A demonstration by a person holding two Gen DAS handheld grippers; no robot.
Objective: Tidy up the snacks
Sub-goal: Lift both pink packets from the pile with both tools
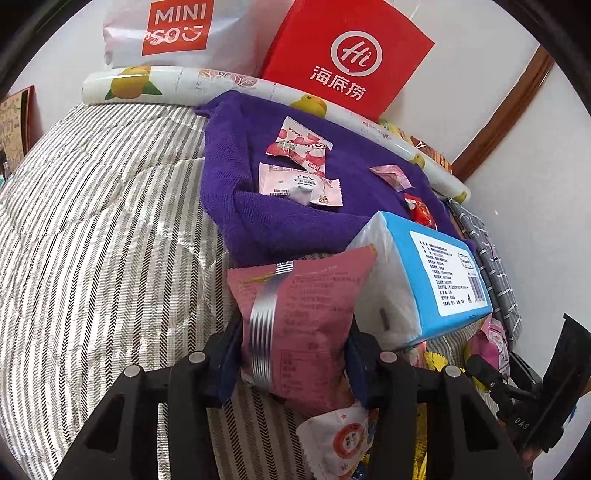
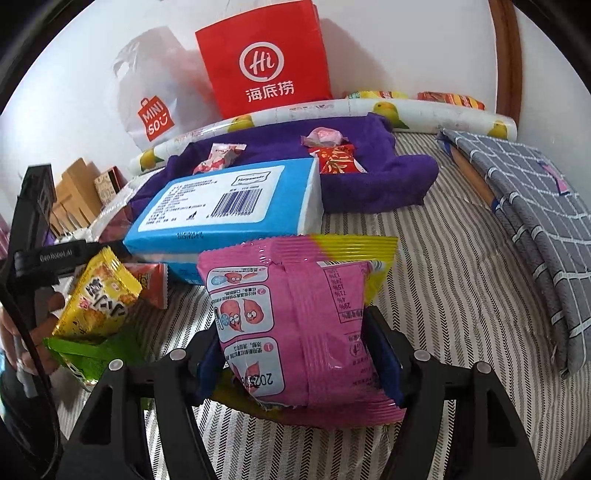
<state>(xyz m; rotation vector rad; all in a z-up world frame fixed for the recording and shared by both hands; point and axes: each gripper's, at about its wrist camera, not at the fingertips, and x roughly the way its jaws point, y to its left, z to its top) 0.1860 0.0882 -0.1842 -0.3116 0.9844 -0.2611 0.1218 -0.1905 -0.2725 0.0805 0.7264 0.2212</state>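
My left gripper [image 1: 293, 350] is shut on a dusty-pink snack packet [image 1: 303, 314] with a silver seam, held above the striped bedcover. My right gripper [image 2: 295, 354] is shut on a bright pink and yellow sweet-potato snack packet [image 2: 295, 325]. A purple towel [image 1: 288, 206] lies ahead with small pink candy packets [image 1: 295, 147] and a red candy [image 1: 419, 210] on it. The towel [image 2: 369, 184] also shows in the right wrist view, carrying candies [image 2: 332, 157]. A blue tissue pack [image 1: 436, 273] sits between towel and grippers, also seen in the right wrist view [image 2: 229, 206].
A red Haidilao bag [image 1: 347, 55] and a white Miniso bag [image 1: 166, 33] stand against the wall behind a rolled lemon-print sheet [image 1: 184, 83]. Loose yellow and green snack packets [image 2: 96, 299] lie left of my right gripper. A folded grey checked cloth [image 2: 524, 206] lies on the right.
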